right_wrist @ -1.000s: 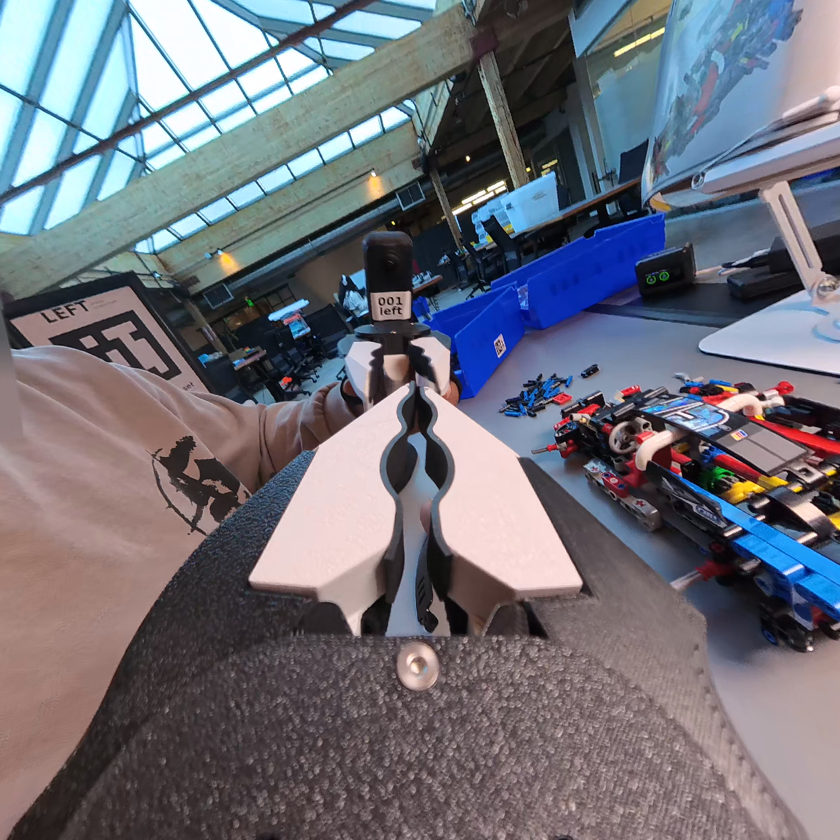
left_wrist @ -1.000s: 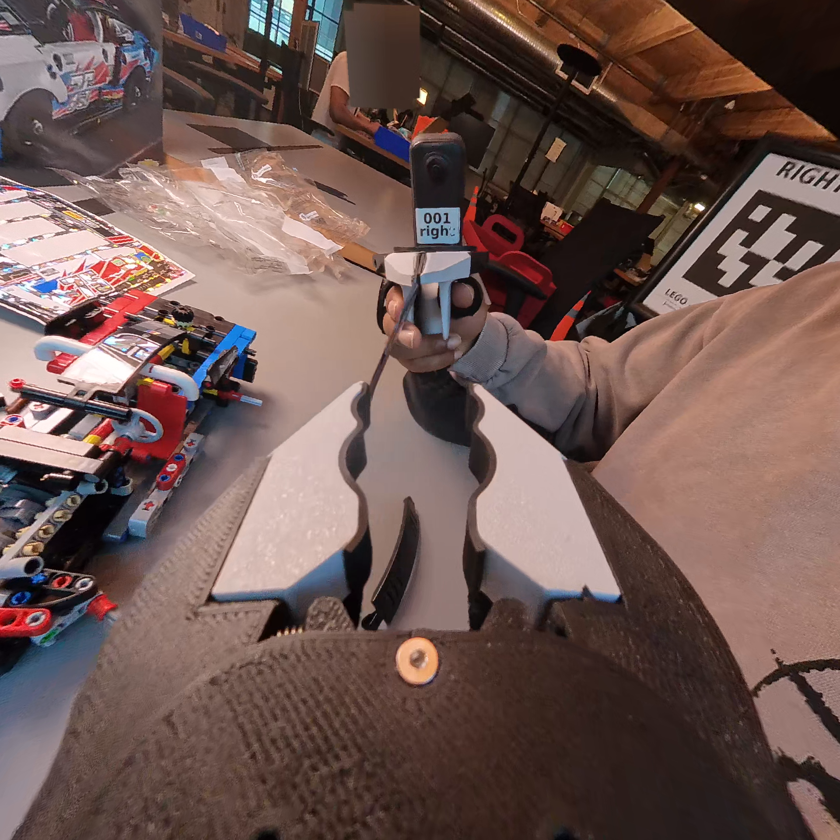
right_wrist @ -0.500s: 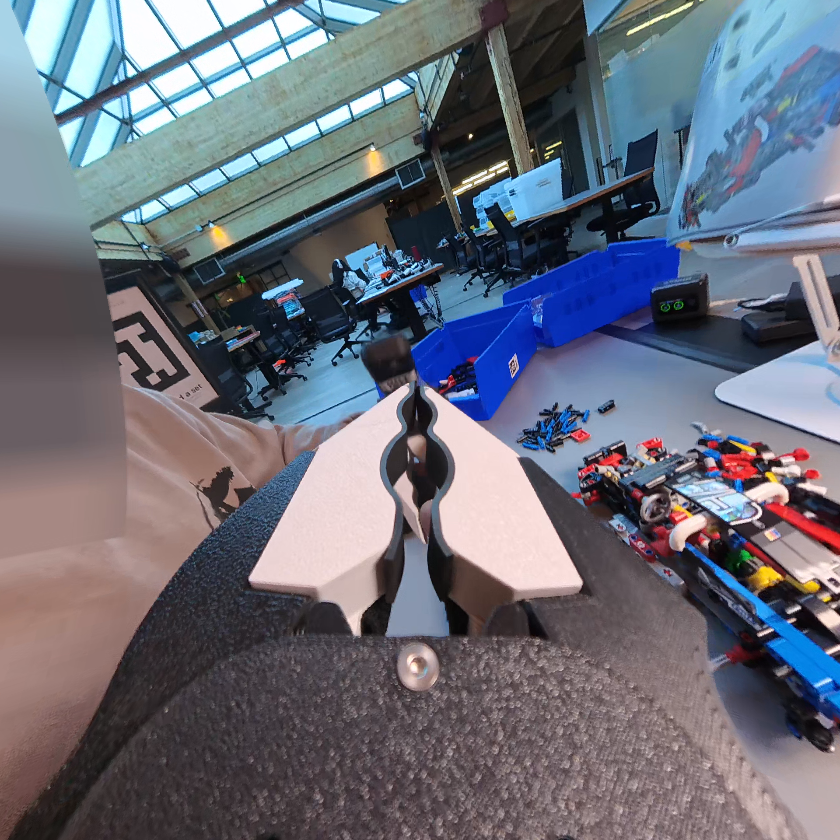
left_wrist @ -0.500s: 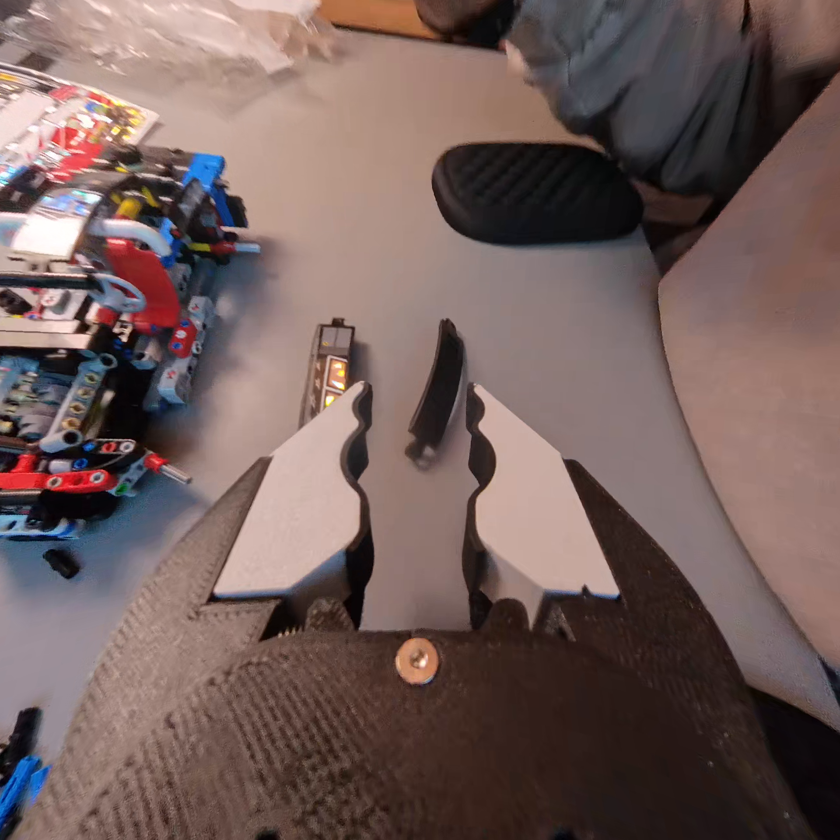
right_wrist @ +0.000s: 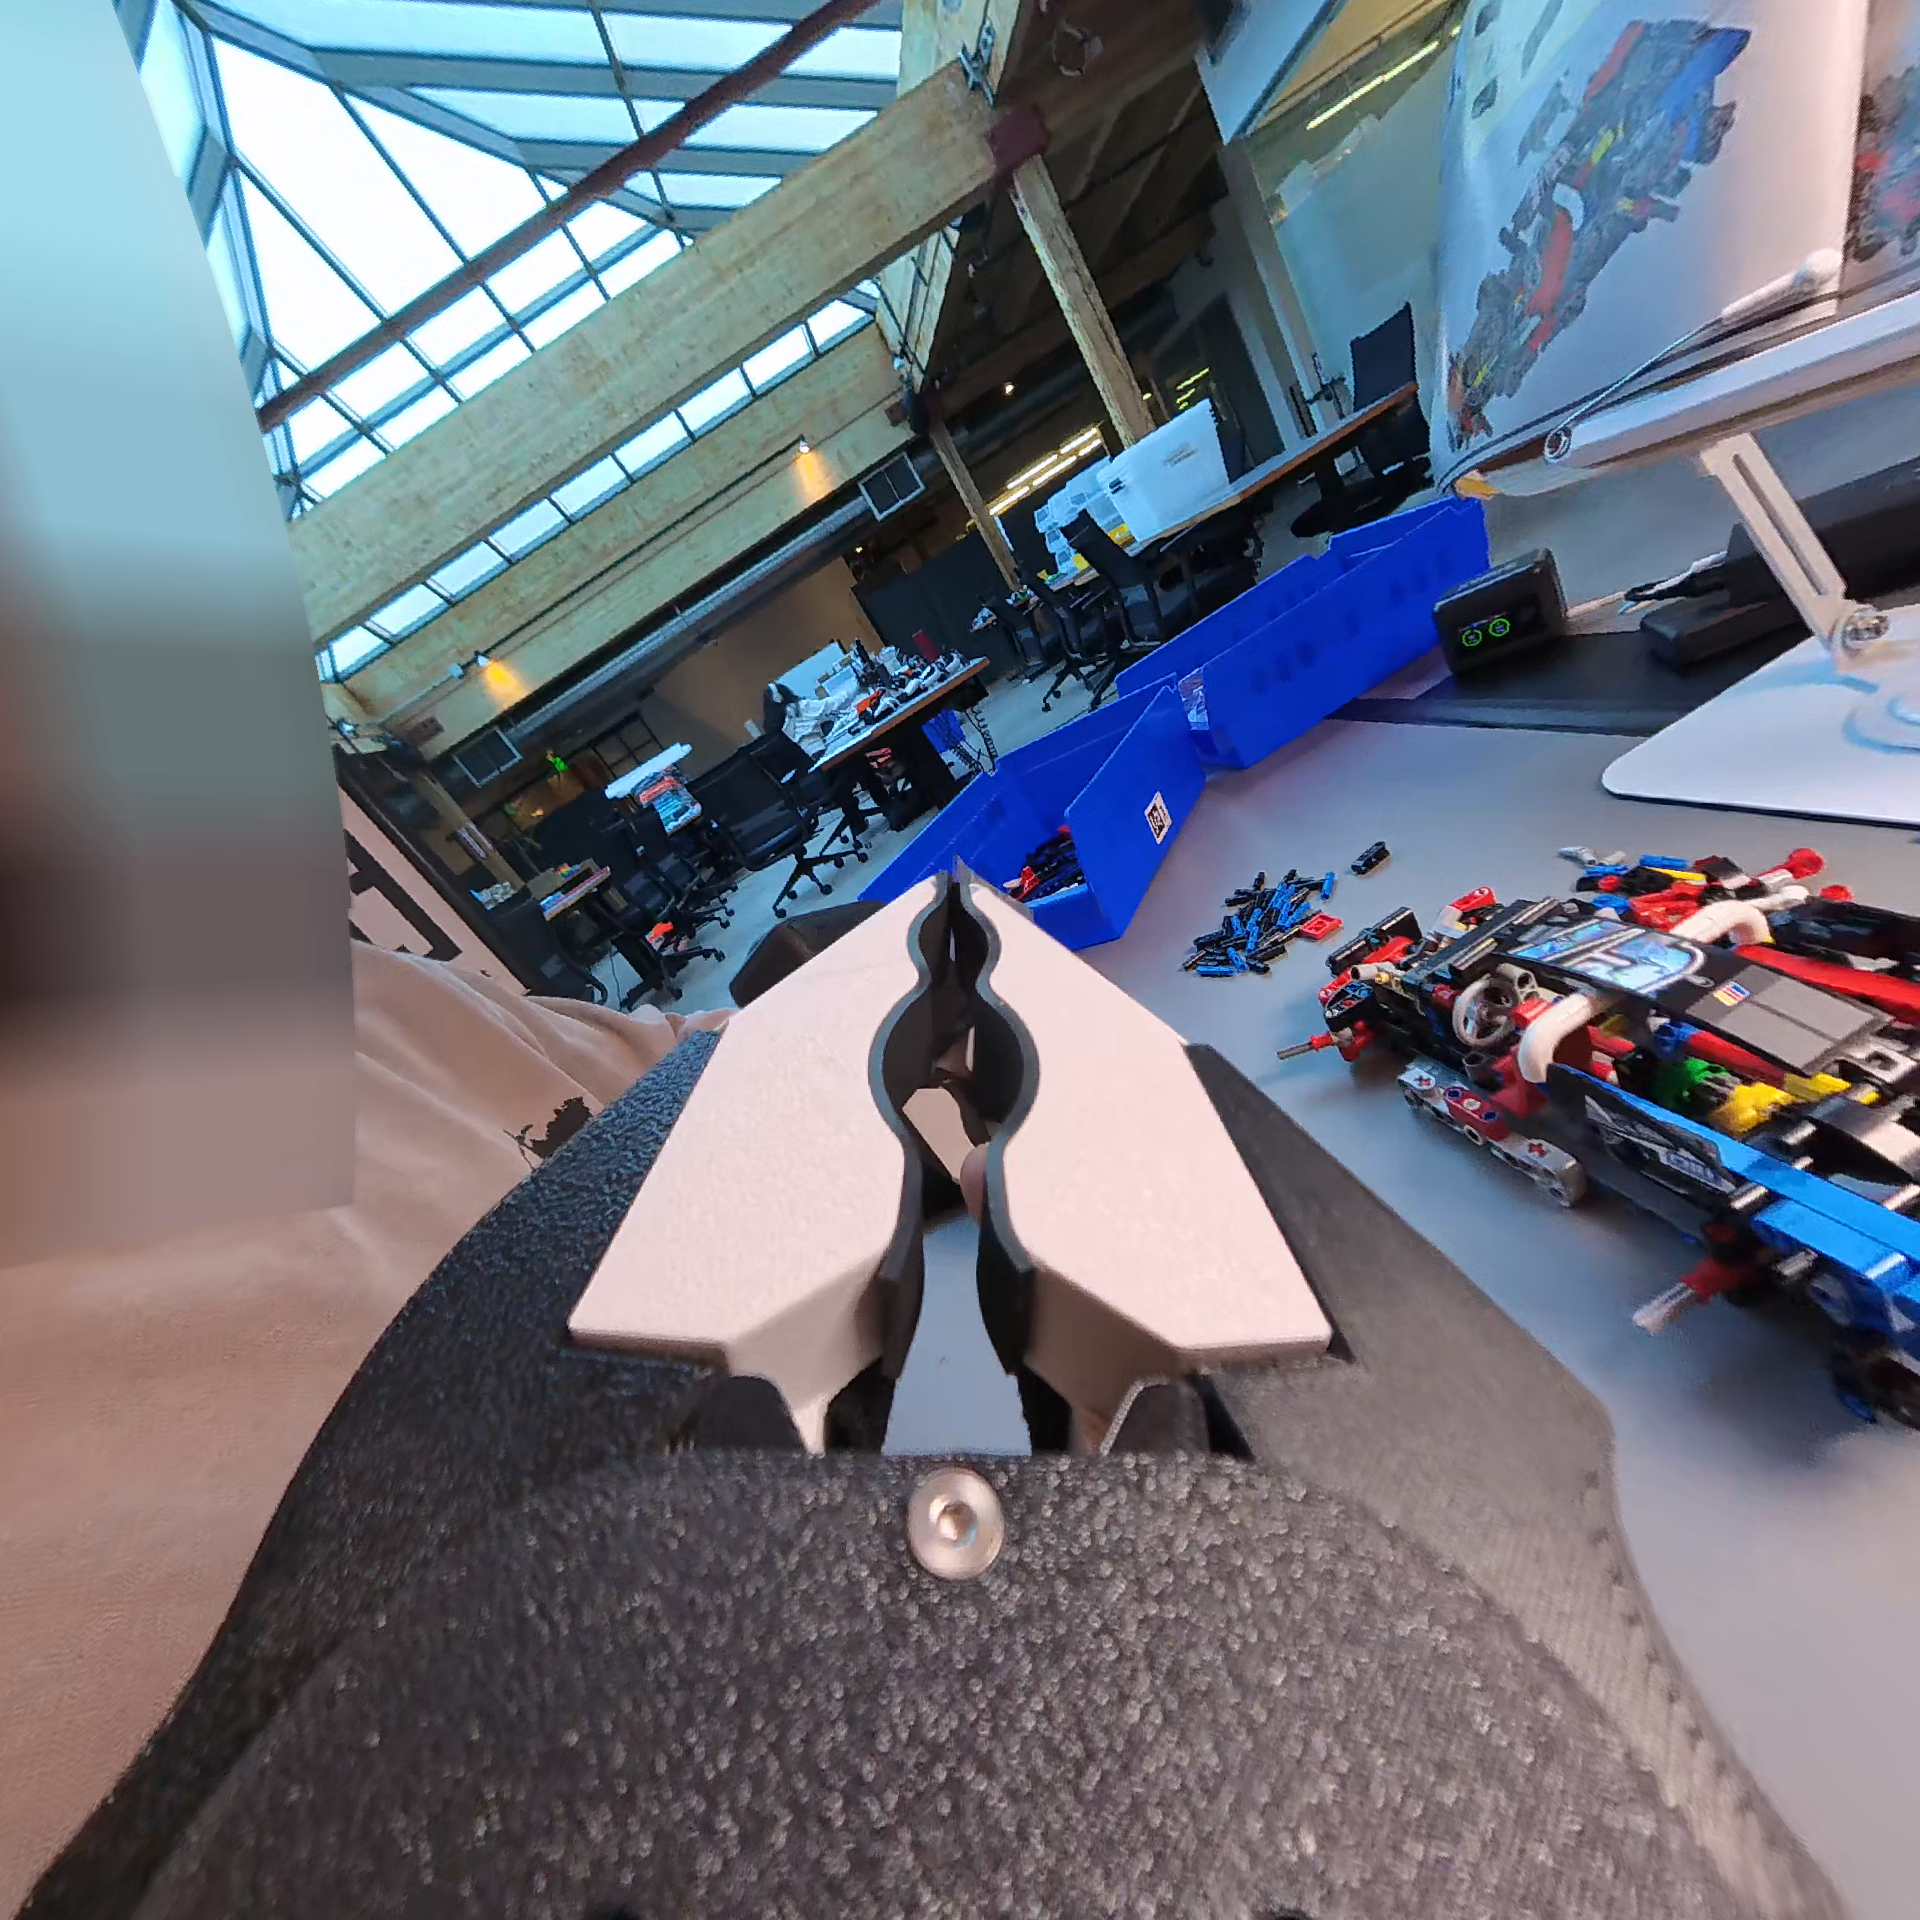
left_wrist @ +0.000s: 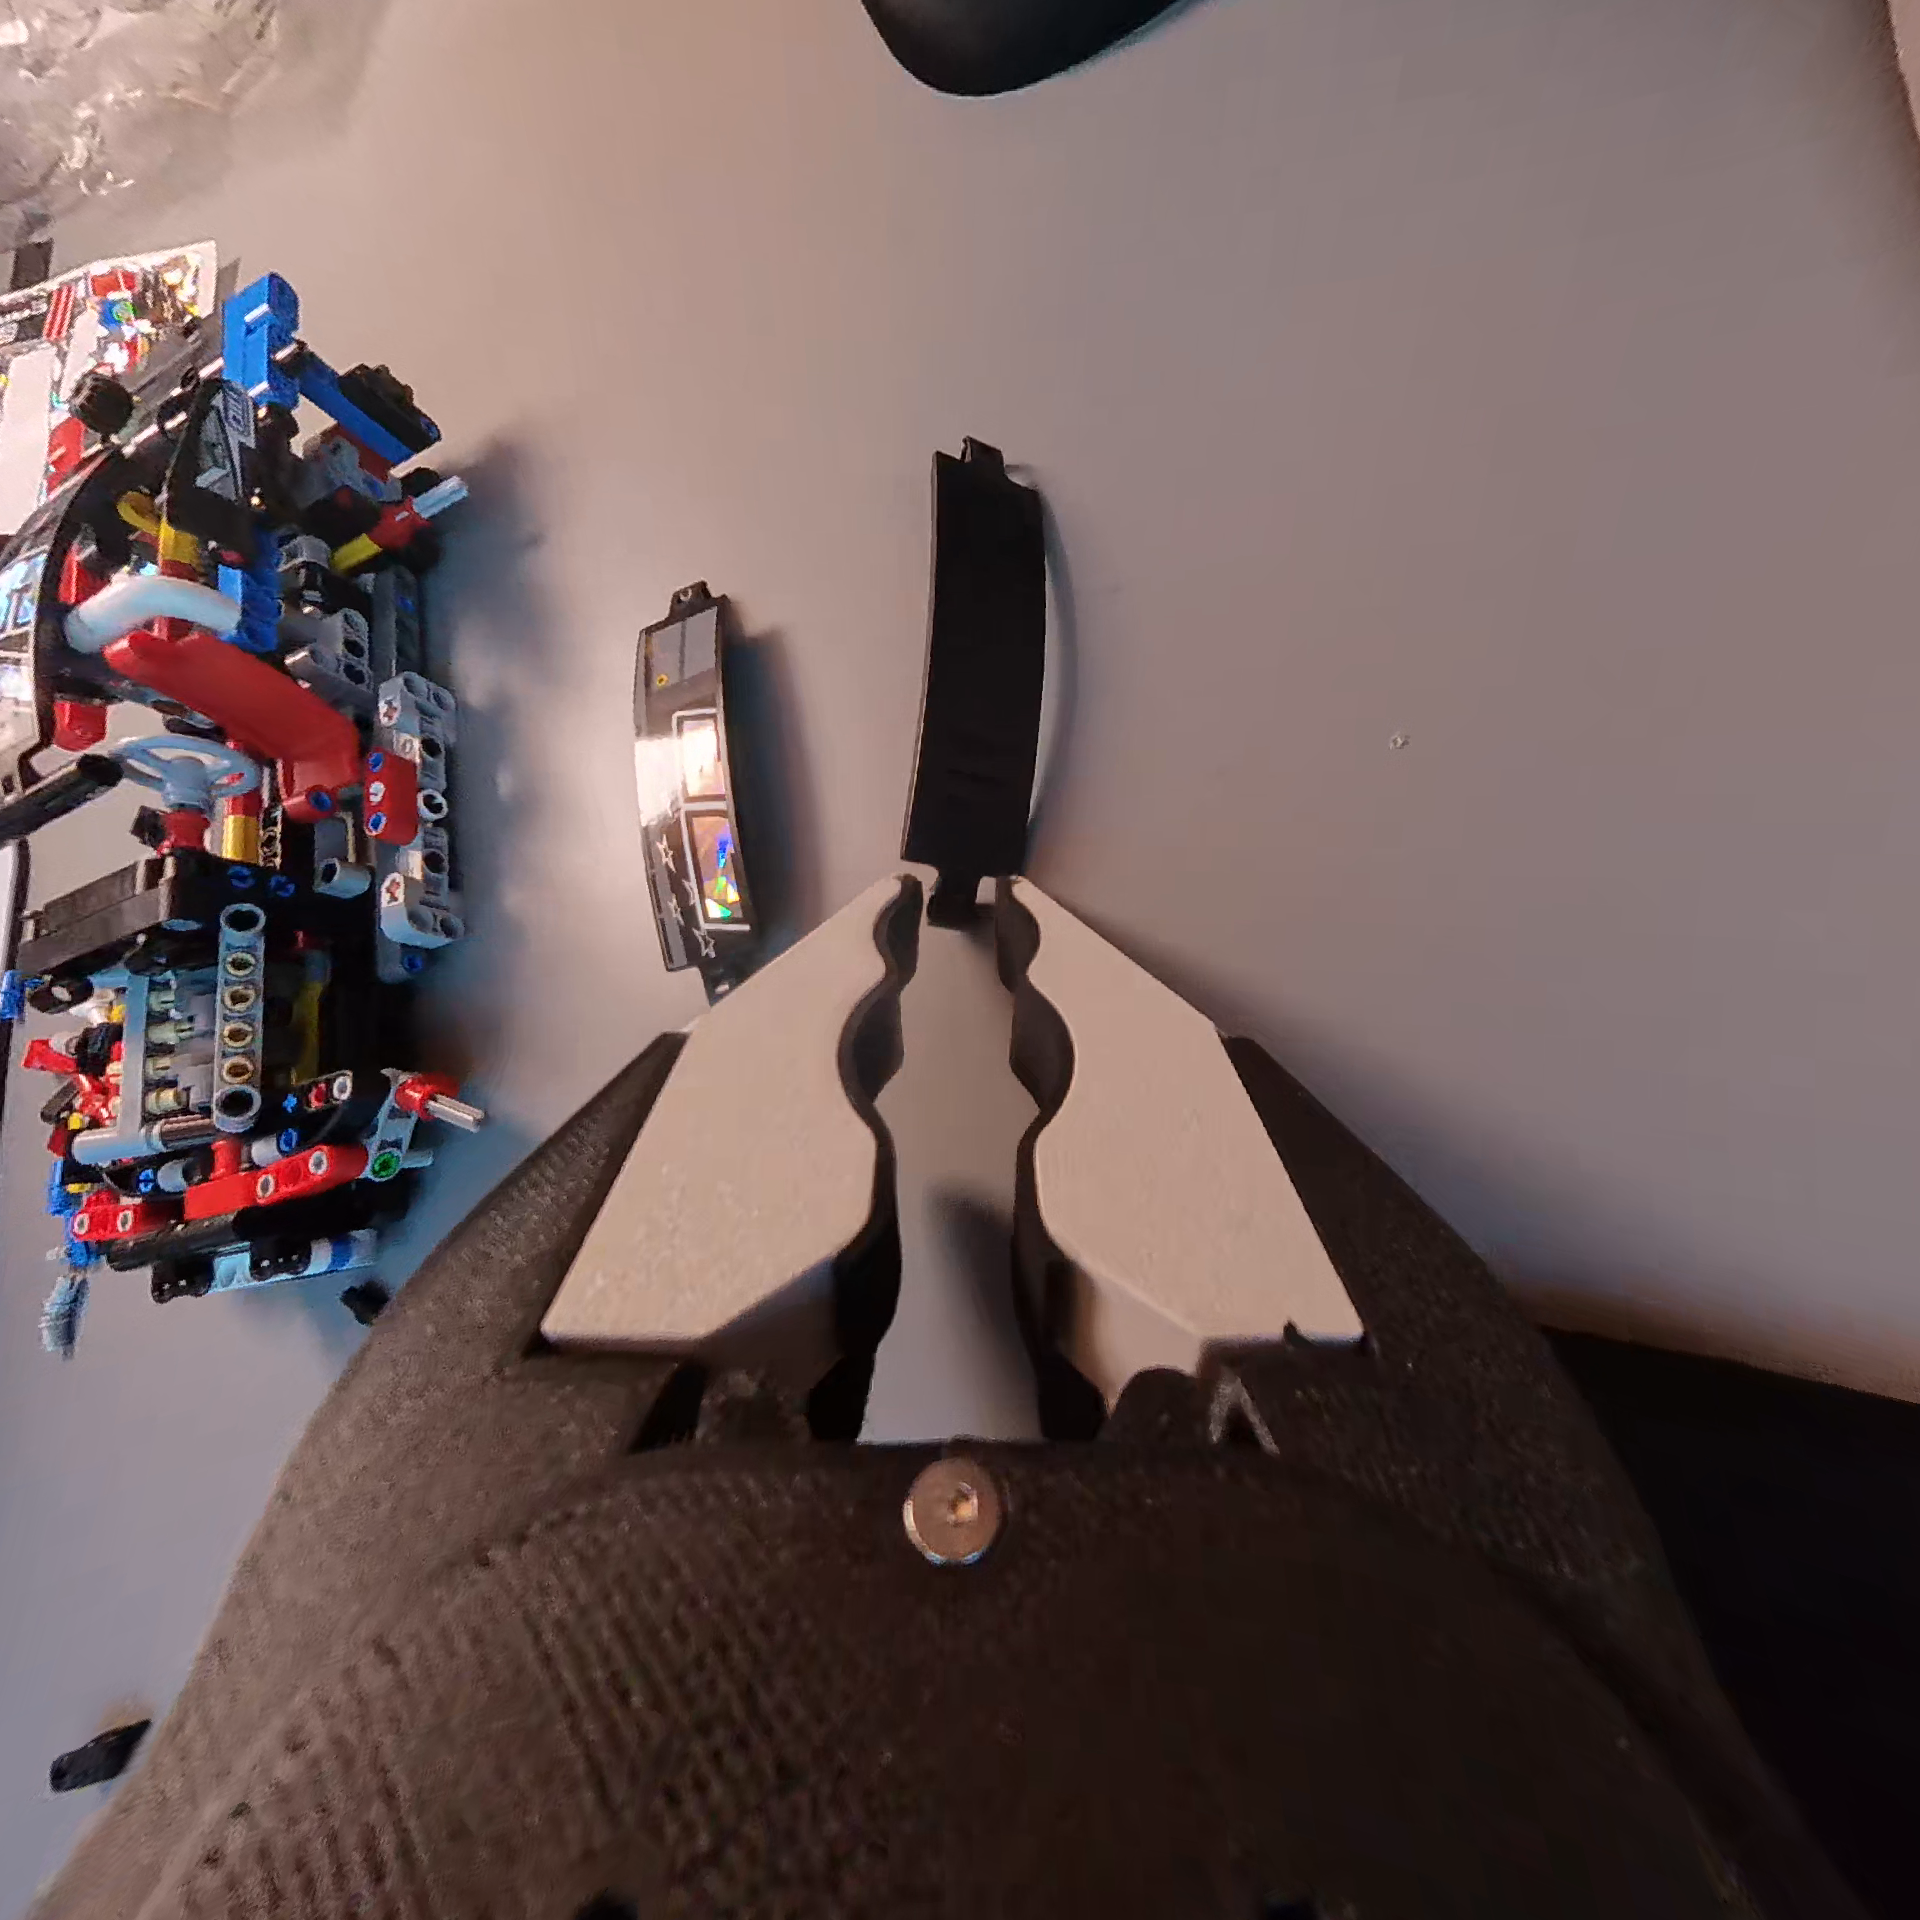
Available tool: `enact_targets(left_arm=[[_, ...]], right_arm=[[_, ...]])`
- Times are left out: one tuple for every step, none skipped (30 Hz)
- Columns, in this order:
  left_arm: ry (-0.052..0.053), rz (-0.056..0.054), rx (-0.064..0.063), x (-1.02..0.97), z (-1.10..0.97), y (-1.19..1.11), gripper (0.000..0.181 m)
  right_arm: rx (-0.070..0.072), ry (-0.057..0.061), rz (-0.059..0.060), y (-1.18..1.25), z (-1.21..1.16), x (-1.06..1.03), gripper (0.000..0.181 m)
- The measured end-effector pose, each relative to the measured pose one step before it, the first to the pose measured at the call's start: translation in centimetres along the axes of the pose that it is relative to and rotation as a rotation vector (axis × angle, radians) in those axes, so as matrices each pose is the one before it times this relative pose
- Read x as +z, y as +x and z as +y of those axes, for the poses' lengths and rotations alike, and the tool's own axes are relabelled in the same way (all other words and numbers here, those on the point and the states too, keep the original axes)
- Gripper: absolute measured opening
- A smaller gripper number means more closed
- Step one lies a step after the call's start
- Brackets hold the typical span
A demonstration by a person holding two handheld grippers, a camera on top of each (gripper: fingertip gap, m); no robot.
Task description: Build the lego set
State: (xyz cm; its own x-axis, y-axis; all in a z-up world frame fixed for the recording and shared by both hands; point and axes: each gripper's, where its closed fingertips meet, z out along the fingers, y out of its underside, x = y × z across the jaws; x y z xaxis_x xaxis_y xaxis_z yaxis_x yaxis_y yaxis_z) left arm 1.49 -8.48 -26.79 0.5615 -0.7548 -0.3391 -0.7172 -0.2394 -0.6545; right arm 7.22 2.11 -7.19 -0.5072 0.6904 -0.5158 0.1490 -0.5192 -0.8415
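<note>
- Your left gripper [left_wrist: 958,896] has its fingertips narrowed around the near end tab of a curved black panel [left_wrist: 977,675] lying on the grey table [left_wrist: 1455,520].
- Your right gripper [right_wrist: 956,894] is pressed closed and empty, raised off the table.
- A stickered curved panel [left_wrist: 694,790] lies just left of the black one.
- The car model [left_wrist: 229,790] sits farther left.

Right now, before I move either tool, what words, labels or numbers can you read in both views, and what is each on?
Writing is not transcribed; these bear it.
Blue bin: white label, too small.
Black device: green display symbols, too small.
Marker board: pattern, mostly cut off.
Lego car: stickers, blurred.
Stickered curved panel: stars, no legible words.
Plain black curved panel at the left tool: none.
</note>
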Motion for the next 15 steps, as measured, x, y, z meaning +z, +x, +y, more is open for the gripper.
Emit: enact_targets(left_arm=[[0.0002,-0.0003,0.0000,0.061,0.000,-0.009,0.011],[0.0013,0.0024,-0.0059,0.053,0.000,0.011,0.009],[0.0025,0.0025,-0.0090,0.046,0.006,-0.012,0.008],[0.0023,0.0049,-0.0121,0.036,0.008,-0.002,0.007],[0.0022,0.0051,-0.0163,0.016,0.016,-0.016,0.007],[0.0011,0.0037,-0.0228,0.032,0.027,-0.078,0.006],[0.0005,0.0040,-0.0372,0.064,0.041,-0.134,0.006],[0.0023,0.0132,-0.0554,0.053,0.008,-0.121,0.006],[0.0051,0.0226,-0.0671,0.048,-0.029,-0.054,0.006],[0.0050,0.0189,-0.0715,0.017,-0.084,-0.158,0.005],[0.0075,0.0149,-0.0648,-0.015,-0.216,-0.136,0.005],[0.0035,0.0161,-0.0537,0.015,-0.193,0.008,0.005],[-0.0045,-0.0032,-0.0347,0.081,-0.081,-0.128,0.005],[-0.0135,-0.0130,-0.0086,0.123,0.083,-0.123,0.005],[-0.0132,-0.0132,0.0045,0.148,0.103,-0.076,0.005]], right_arm=[[0.0015,0.0009,0.0003,0.064,0.074,-0.126,0.000],[0.0029,0.0005,-0.0014,0.036,0.058,-0.100,0.000],[0.0032,0.0007,-0.0024,0.021,0.071,-0.074,0.000],[0.0030,0.0003,-0.0026,0.012,0.071,-0.061,0.000],[0.0030,0.0010,-0.0026,0.009,0.079,-0.040,0.000],[0.0038,0.0009,-0.0028,0.005,0.092,-0.029,0.000],[0.0036,-0.0001,-0.0031,-0.018,0.098,-0.014,0.000],[0.0033,0.0002,-0.0018,0.002,0.097,0.001,0.000],[0.0052,-0.0002,-0.0013,0.000,0.091,0.017,0.000],[0.0070,0.0000,-0.0026,-0.038,0.088,0.047,0.000],[0.0087,-0.0012,0.0007,0.002,0.083,0.067,0.000],[0.0115,-0.0038,0.0058,0.060,0.137,0.096,0.000],[0.0142,-0.0051,0.0062,0.083,0.185,0.119,0.000],[0.0163,-0.0036,0.0050,0.058,0.217,0.117,0.000],[0.0158,-0.0044,0.0034,0.058,0.277,0.115,0.000]])
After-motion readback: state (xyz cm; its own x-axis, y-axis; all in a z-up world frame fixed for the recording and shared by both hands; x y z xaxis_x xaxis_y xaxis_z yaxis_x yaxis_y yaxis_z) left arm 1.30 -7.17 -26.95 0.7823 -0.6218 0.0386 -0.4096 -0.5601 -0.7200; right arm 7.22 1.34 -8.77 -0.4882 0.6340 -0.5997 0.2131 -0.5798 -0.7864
